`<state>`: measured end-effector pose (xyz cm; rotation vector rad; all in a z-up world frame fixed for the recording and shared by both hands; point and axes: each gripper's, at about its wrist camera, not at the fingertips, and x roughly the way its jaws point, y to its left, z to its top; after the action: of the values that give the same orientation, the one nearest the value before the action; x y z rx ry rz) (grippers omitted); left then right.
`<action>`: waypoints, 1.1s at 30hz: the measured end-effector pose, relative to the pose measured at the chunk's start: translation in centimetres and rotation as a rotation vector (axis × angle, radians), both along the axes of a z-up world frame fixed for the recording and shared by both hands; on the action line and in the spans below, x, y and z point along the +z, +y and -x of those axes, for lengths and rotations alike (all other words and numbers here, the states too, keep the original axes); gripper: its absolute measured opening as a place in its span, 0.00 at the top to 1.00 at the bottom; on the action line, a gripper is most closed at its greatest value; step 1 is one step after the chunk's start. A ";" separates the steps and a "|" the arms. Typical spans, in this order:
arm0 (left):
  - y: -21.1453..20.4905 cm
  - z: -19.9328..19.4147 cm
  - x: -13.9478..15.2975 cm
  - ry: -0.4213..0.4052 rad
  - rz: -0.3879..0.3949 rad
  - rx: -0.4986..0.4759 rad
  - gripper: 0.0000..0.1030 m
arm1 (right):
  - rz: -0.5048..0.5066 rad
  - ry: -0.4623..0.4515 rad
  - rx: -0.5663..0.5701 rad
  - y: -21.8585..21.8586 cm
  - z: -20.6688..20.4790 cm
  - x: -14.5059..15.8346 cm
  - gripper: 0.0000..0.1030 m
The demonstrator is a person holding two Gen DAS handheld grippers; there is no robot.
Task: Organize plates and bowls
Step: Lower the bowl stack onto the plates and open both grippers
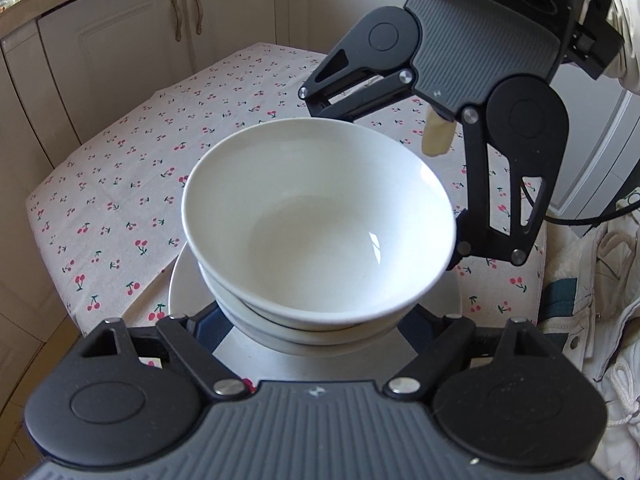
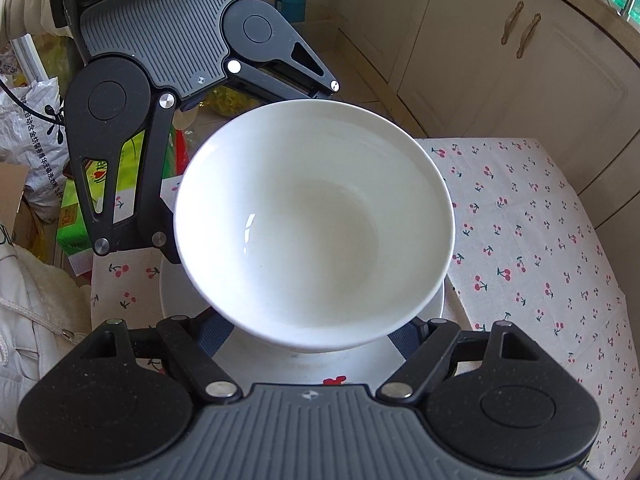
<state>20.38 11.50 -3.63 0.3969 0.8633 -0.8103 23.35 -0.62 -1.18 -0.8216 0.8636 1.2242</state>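
A white bowl (image 1: 320, 224) sits nested in a second white bowl (image 1: 280, 320), and both stand on a white plate (image 1: 184, 280) on the cherry-print tablecloth. The top bowl also shows in the right wrist view (image 2: 316, 232), over the plate (image 2: 180, 296). My left gripper (image 1: 316, 332) is open, its fingers spread either side of the stack's near base. My right gripper (image 1: 384, 184) is open on the far side, its fingers straddling the bowl rim. In the right wrist view my right gripper (image 2: 316, 336) spans the bowl's base and my left gripper (image 2: 248, 168) is opposite.
The small table with the cherry tablecloth (image 1: 120, 184) stands against cream cabinets (image 1: 140, 48). A white jacket (image 1: 592, 320) lies at the table's right edge. Bags and a green box (image 2: 76, 216) crowd the floor beyond the table. A teal jug (image 2: 294, 2) stands further back.
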 end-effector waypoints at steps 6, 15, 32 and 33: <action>0.3 0.1 -0.2 0.011 0.015 0.006 0.15 | -0.001 0.013 -0.003 0.0 -0.3 -0.4 0.17; 0.2 0.6 -0.2 -0.024 0.011 0.016 0.14 | -0.020 -0.018 -0.014 -0.2 0.2 -0.1 0.11; -0.3 7.9 2.6 -0.282 -0.015 0.230 0.02 | -0.077 -0.149 -0.190 -3.3 4.6 3.2 0.02; -0.4 8.6 3.0 -0.302 0.005 0.261 0.01 | -0.084 -0.170 -0.225 -3.7 5.2 3.4 0.02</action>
<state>11.82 11.06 -0.67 0.3818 0.6147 -0.4953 18.16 -4.33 2.20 -0.7279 0.7398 0.9721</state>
